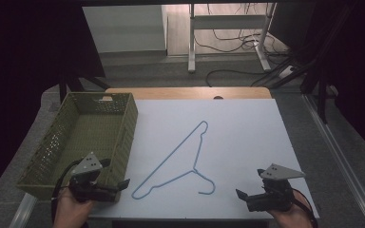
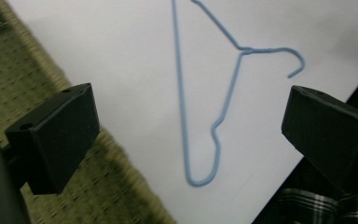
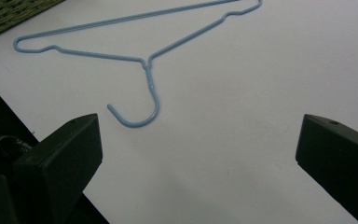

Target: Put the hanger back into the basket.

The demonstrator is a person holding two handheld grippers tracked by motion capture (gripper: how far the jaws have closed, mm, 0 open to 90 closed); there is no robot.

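A light-blue wire hanger (image 1: 193, 169) lies flat on the white board (image 1: 237, 133), its hook toward the front edge. My left gripper (image 1: 115, 173) is open at the front left, one jaw over the olive basket (image 1: 123, 137), the other near the board's front edge. In the left gripper view the hanger (image 2: 243, 50) lies ahead between the wide-apart jaws of that gripper (image 2: 191, 130), untouched. My right gripper (image 1: 250, 184) is open at the front right. The right gripper view has that gripper (image 3: 198, 149) facing the hanger's hook (image 3: 154, 100), a short way off and holding nothing.
The olive woven basket (image 2: 23, 79) stands along the board's left side with nothing visible inside it. A wooden table edge (image 1: 185, 92) runs behind the board. Beyond it are desk legs (image 1: 191, 42) and floor cables. Plaid cloth (image 2: 317, 210) shows below the front edge.
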